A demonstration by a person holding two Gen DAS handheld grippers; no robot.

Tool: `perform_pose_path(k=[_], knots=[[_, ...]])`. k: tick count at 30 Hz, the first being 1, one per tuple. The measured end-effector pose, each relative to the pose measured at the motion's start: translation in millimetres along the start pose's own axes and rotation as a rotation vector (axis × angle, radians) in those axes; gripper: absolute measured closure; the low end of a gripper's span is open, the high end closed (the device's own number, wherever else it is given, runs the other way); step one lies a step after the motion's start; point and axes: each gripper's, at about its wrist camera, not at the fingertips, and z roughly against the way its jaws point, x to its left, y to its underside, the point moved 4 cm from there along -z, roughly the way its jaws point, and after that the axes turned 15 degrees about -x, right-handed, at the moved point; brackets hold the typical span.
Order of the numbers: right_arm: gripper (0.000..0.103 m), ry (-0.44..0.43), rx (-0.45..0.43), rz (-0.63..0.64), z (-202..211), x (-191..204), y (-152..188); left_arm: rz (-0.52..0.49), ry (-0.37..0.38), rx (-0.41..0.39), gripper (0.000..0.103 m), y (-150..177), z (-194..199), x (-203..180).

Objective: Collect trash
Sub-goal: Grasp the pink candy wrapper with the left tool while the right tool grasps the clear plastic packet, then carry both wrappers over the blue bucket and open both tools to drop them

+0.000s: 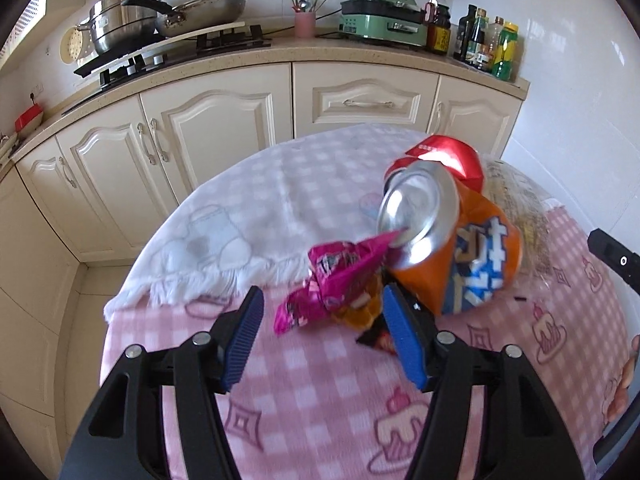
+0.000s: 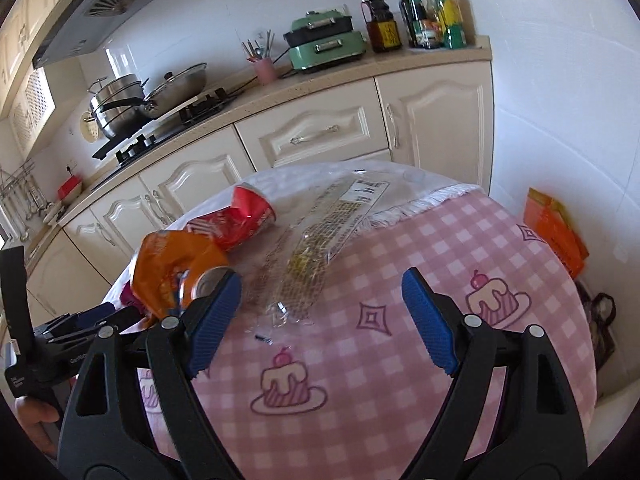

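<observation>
left gripper [image 1: 322, 338] spread around crumpled magenta foil wrapper [image 1: 332, 280] mid tabletop, touching crushed orange soda can [image 1: 452, 240]; closing may nudge can, wrapper could slip. right gripper [image 2: 322, 322] spread, empty.

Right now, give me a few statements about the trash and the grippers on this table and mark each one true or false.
1. The left gripper is open. True.
2. The orange can stands upright and undented. False: it is crushed and tipped over, its silver top facing the left wrist camera.
3. A pink wrapper lies just ahead of the left gripper's fingers. True.
4. The right gripper is shut on the clear wrapper. False: its jaws are wide apart and hold nothing.
5. The red can lies farther from the right wrist camera than the orange one. True.
6. The tablecloth is plain blue. False: it is pink check with cake drawings.
</observation>
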Motion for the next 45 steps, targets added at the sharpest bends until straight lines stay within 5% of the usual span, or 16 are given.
perform_pose_path(k=[2,4,16,17,18,19,25,30,34,45], knots=[[0.022,0.000,0.026,-0.017,-9.5,-3.4,0.0,-0.001,0.010,0.003,0.043,-0.3,-4.7,-2.7],[0.022,0.010,0.055,-0.031,-19.9,-6.5,-0.1,-0.025,0.009,0.008,0.067,0.2,-8.9,-6.2],[0.024,0.016,0.166,-0.109,-81.1,-2.1,4.6,0.085,-0.012,-0.010,0.072,8.6,18.9,29.1],[0.031,0.027,0.157,-0.087,-81.2,-1.2,5.2,0.100,-0.011,-0.015,0.072,9.0,24.5,34.4],[0.059,0.019,0.161,-0.082,-81.1,-0.2,6.3,0.112,-0.008,-0.019,0.072,9.4,28.4,37.8],[0.073,-0.010,0.176,-0.105,-80.5,0.0,8.3,0.128,-0.006,-0.025,0.072,9.7,34.0,42.1],[0.092,-0.001,0.068,-0.053,-38.5,11.0,-1.2,0.176,0.026,-0.047,0.073,12.6,60.5,56.0],[0.095,0.019,-0.122,0.073,31.7,40.1,-26.6,0.212,0.060,-0.081,0.073,14.0,90.2,63.3],[0.095,-0.039,-0.191,0.130,76.4,76.2,-33.4,0.226,0.080,-0.111,0.073,18.2,119.2,70.7],[0.095,-0.384,-0.103,0.273,131.2,244.4,37.1,0.316,0.030,-0.200,0.073,46.3,212.2,139.3]])
